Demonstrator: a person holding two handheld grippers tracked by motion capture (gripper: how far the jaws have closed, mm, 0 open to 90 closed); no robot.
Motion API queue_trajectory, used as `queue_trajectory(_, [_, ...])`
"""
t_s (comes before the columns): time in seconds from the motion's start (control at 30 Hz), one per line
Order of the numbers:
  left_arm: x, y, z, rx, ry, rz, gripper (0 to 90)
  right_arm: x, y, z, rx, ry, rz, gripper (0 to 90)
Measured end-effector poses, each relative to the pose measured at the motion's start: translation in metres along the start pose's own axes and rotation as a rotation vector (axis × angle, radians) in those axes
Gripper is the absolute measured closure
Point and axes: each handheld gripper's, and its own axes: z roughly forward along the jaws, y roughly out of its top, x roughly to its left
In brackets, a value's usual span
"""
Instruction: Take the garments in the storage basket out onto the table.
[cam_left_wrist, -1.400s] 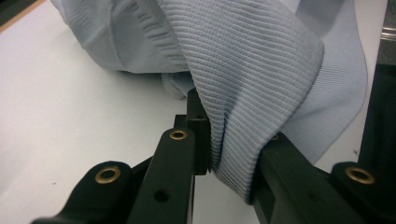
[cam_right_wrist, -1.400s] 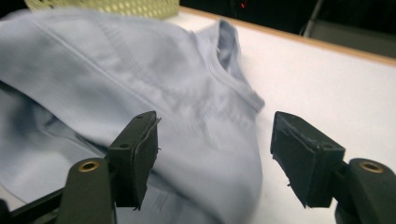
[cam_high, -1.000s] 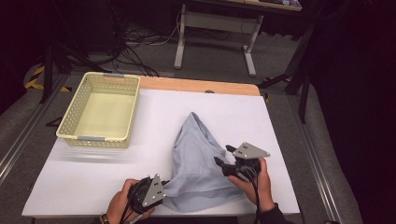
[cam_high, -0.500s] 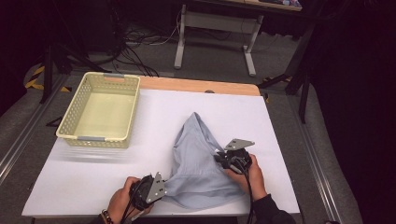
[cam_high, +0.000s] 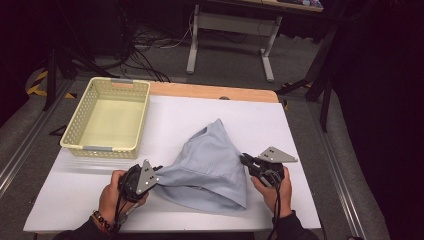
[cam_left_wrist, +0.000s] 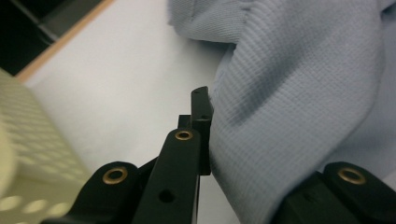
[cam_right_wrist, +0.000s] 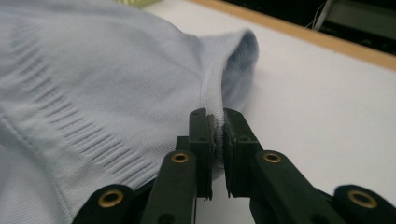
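Cloth: pale blue ribbed knit garment (cam_high: 210, 165) lies on white table (cam_high: 300, 130), peaked like tent at far end, spread wide at near edge. Left gripper (cam_high: 156, 172) clenches garment's left corner; fabric bulges between black jaws. Right gripper (cam_high: 246, 160) pinches white seam at right edge, jaws tight on fold. Cream perforated plastic basket (cam_high: 107, 120) sits far left, apart from garment.
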Motion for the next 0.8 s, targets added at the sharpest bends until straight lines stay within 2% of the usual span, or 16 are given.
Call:
queue_trajectory(0.07, [0.0, 0.001, -0.005, -0.031, -0.034, -0.019, 84.1, 0.001, 0.003, -0.014, -0.04, -0.011, 0.012, 82.9])
queue_trajectory(0.1, [-0.002, 0.001, -0.007, -0.046, -0.052, -0.021, 77.6, 0.002, 0.003, -0.027, -0.062, -0.039, 0.007, 82.9])
queue_trajectory(0.13, [-0.004, 0.002, -0.009, -0.06, -0.066, -0.019, 76.3, 0.001, 0.002, -0.032, -0.069, -0.043, 0.011, 82.9])
queue_trajectory(0.17, [-0.009, 0.003, -0.016, -0.088, -0.101, 0.003, 74.1, 0.0, 0.001, -0.039, -0.076, -0.044, 0.016, 82.9])
queue_trajectory(0.27, [-0.019, 0.006, -0.02, -0.074, -0.129, 0.046, 61.9, -0.005, -0.004, -0.057, -0.098, -0.065, 0.042, 82.8])
queue_trajectory(0.37, [-0.025, 0.006, -0.023, -0.07, -0.169, 0.058, 52.0, -0.006, -0.013, -0.07, -0.096, -0.079, 0.056, 82.8])
queue_trajectory(0.47, [-0.026, 0.007, -0.025, -0.069, -0.178, 0.037, 39.3, -0.005, -0.023, -0.077, -0.082, -0.103, 0.059, 82.8])
queue_trajectory(0.5, [-0.026, 0.008, -0.027, -0.083, -0.197, 0.018, 36.3, -0.005, -0.026, -0.079, -0.079, -0.111, 0.068, 82.9])
queue_trajectory(0.53, [-0.023, 0.01, -0.03, -0.099, -0.236, -0.028, 32.3, -0.006, -0.029, -0.079, -0.076, -0.117, 0.079, 82.9])
queue_trajectory(0.6, [-0.021, 0.011, -0.033, -0.115, -0.253, -0.048, 26.6, -0.007, -0.036, -0.078, -0.056, -0.135, 0.087, 83.0])
queue_trajectory(0.67, [-0.017, 0.01, -0.035, -0.139, -0.273, -0.077, 24.3, -0.01, -0.041, -0.076, -0.025, -0.164, 0.072, 82.9])
queue_trajectory(0.7, [-0.017, 0.01, -0.035, -0.139, -0.273, -0.077, 24.3, -0.011, -0.043, -0.075, -0.013, -0.173, 0.072, 82.8])
queue_trajectory(0.73, [-0.012, 0.009, -0.035, -0.16, -0.301, -0.115, 24.4, -0.013, -0.045, -0.074, -0.002, -0.176, 0.074, 82.8])
queue_trajectory(0.8, [-0.01, 0.01, -0.034, -0.163, -0.298, -0.129, 25.0, -0.015, -0.047, -0.072, 0.012, -0.179, 0.08, 82.8])
